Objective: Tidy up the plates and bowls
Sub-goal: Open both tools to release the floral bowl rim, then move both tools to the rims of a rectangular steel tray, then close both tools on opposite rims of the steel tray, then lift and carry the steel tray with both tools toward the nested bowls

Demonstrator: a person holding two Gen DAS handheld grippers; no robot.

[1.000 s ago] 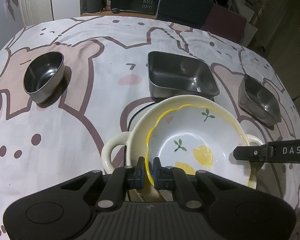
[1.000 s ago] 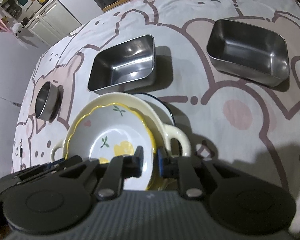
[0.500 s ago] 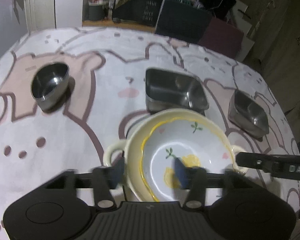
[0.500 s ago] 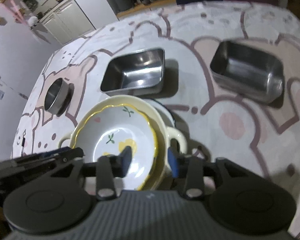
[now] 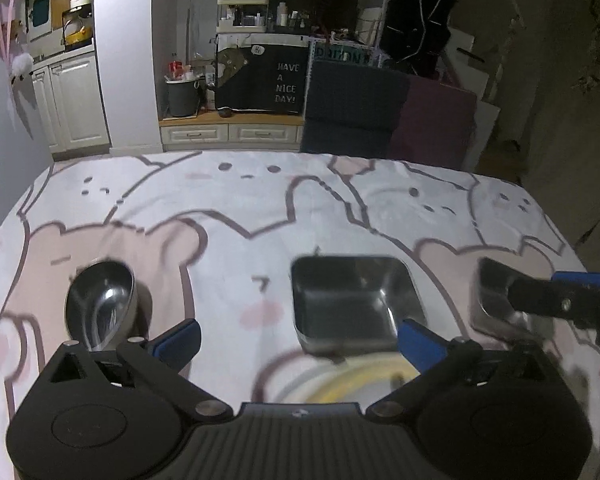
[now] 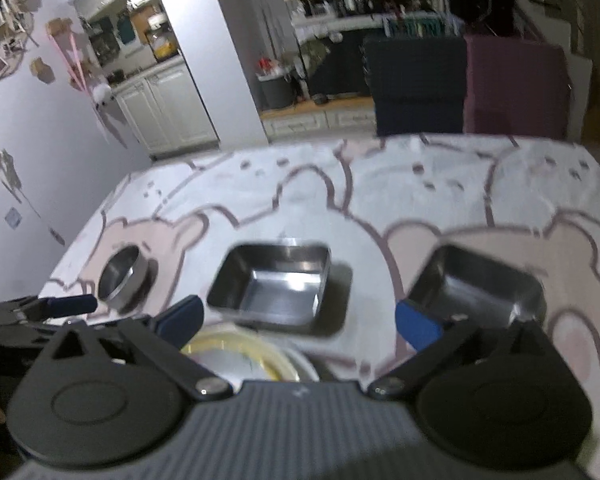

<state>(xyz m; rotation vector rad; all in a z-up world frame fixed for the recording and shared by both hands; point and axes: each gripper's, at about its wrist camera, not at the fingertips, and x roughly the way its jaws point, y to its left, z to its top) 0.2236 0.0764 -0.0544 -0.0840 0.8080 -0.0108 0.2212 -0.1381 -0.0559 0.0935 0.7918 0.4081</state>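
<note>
Yellow-rimmed bowl (image 5: 364, 380) seen nested in the cream dish; left gripper (image 5: 298, 334) and right gripper (image 6: 298, 320) opening wide, nothing held; three steel bowls left unsorted on the worktop (image 5: 240, 208).

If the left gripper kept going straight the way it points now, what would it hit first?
Probably the square steel tray, which lies between the opening jaws of the left gripper; depth is unclear, so it might meet the yellow-rimmed bowl below first.

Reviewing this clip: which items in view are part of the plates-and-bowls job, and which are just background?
Job:
- round steel bowl
- square steel dish
- second steel dish
- yellow-rimmed bowl in a cream bowl

Background:
- bear-print tablecloth
- "Have a nice day" sign
- white cabinets
</note>
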